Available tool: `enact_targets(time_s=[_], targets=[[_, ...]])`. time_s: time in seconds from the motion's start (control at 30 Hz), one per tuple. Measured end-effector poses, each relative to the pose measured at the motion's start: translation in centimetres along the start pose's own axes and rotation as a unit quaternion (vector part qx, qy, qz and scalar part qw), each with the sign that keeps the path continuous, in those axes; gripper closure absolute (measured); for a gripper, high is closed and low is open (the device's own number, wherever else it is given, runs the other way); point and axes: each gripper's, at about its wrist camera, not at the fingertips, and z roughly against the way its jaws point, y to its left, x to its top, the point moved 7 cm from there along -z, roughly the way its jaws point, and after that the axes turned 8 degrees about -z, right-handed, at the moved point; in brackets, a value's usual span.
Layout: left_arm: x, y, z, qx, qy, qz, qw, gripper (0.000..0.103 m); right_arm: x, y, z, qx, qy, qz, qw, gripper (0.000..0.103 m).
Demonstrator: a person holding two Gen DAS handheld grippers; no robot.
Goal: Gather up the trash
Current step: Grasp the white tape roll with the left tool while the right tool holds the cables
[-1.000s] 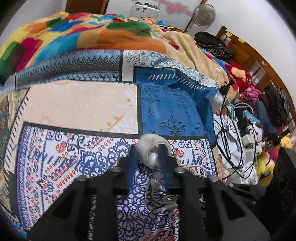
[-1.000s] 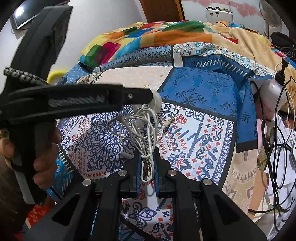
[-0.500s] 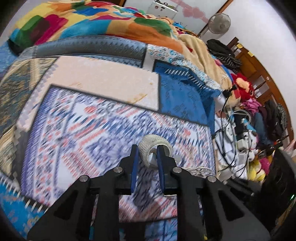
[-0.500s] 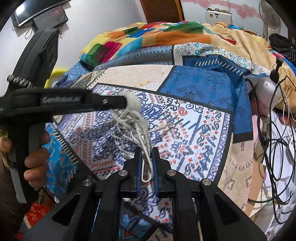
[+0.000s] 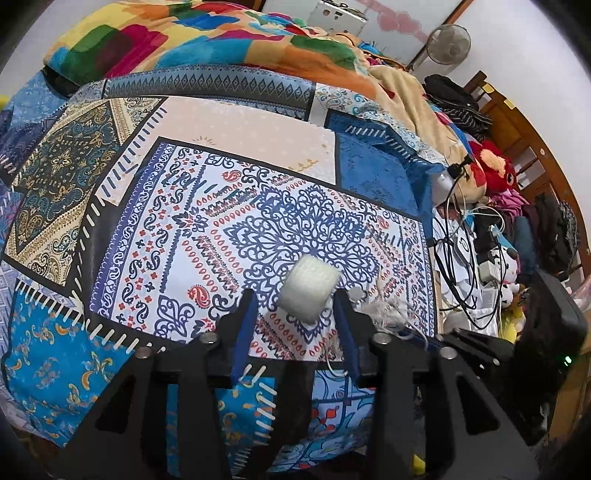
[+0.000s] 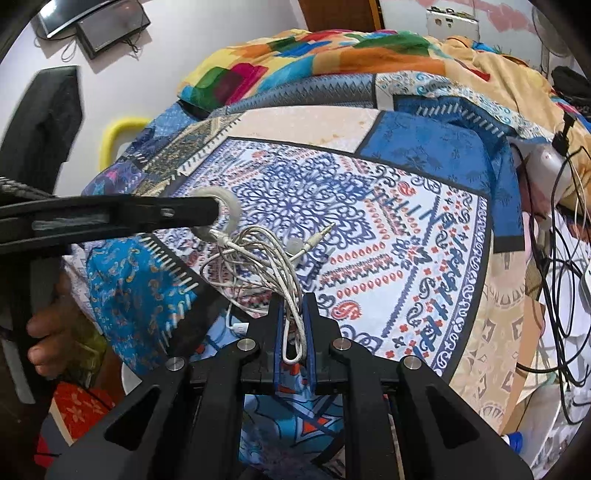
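White tape roll (image 5: 308,292), blue-patterned patchwork bedspread (image 5: 207,206)

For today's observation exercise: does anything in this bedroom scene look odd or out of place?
Yes. The white tape roll sits tilted between the left gripper's opening jaws, touching only one side, so it looks about to drop. The right gripper pinches a tangled white earphone cable, its loops dangling loose above the patterned bedsheet.

Bedroom with white walls (image 5: 524,48). A bed carries a blue, white and red patterned patchwork bedspread (image 5: 258,177) and a multicoloured block-pattern blanket (image 5: 207,40). A pedestal fan (image 5: 447,44) stands by the far wall. Brown wooden furniture (image 5: 517,122) lines the right side, beside tangled black and white cables (image 5: 465,251). A dark wall-mounted screen (image 6: 96,22) hangs at upper left.
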Motion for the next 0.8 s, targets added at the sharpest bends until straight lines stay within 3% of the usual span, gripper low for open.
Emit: enact_targets(time_s=[0.1, 0.33, 0.6, 0.73, 0.8], targets=[[-0.1, 0.1, 0.1, 0.018, -0.002, -0.011, 0.9998, 0.059, 0.1, -0.4, -0.4, -0.001, 0.007, -0.008, 1.000, 0.094], [0.5, 0.2, -1.3, 0.019, 0.004, -0.012, 0.9997, 0.059, -0.2, -0.4, 0.0, 0.003, 0.007, -0.002, 1.000, 0.094], [1.7, -2.6, -1.8, -0.022, -0.001, -0.031, 0.9993, 0.059, -1.2, -0.9, 0.8, 0.000, 0.011, 0.004, 1.000, 0.094], [1.6, -4.2, -3.5, -0.028, 0.021, -0.047, 0.9983, 0.059, -1.7, -1.1, 0.7, 0.001, 0.017, 0.002, 1.000, 0.094], [1.4, -4.9, -4.6, -0.010, 0.033, -0.065, 0.9973, 0.059, -1.9, -1.0, 0.7, 0.002, 0.019, 0.001, 1.000, 0.094]])
